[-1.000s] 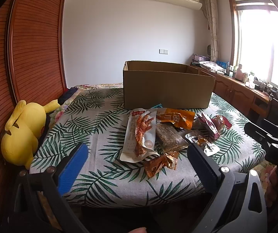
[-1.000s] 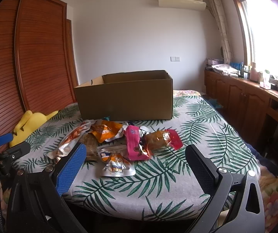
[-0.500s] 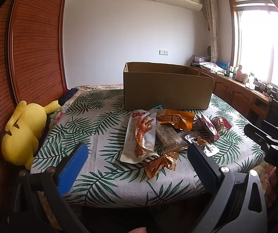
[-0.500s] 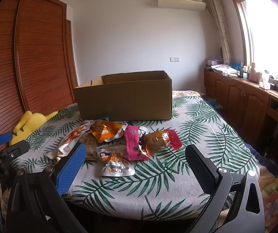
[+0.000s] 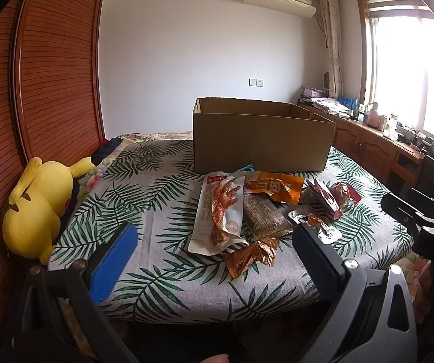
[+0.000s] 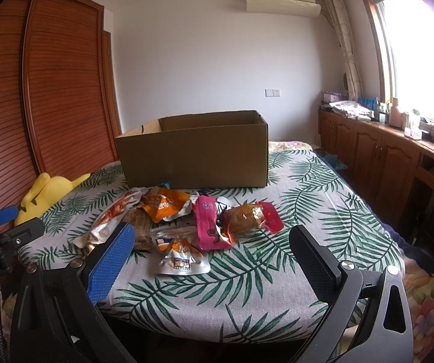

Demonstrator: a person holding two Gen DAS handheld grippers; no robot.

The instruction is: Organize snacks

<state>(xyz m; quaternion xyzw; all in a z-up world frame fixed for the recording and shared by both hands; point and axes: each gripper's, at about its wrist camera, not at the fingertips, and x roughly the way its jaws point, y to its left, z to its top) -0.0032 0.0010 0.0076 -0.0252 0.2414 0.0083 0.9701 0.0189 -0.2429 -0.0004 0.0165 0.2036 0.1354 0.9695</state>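
Since both the left gripper [image 5: 214,251] and right gripper [image 6: 211,251] hover fingers apart, empty, short of the snacks [image 6: 186,220] piled near-side of the open box [image 6: 195,154], best take edge packets singly, pinching flat seams.

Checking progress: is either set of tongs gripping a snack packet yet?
No. The left tongs and the right tongs are both open and empty.

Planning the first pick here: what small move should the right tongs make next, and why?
Probably ease the right tongs forward and down onto the white-and-orange pouch. Both tongs are open and empty, the cardboard box is open-topped behind the pile, and that pouch lies nearest, at the pile's front edge, mostly clear of the other packets.
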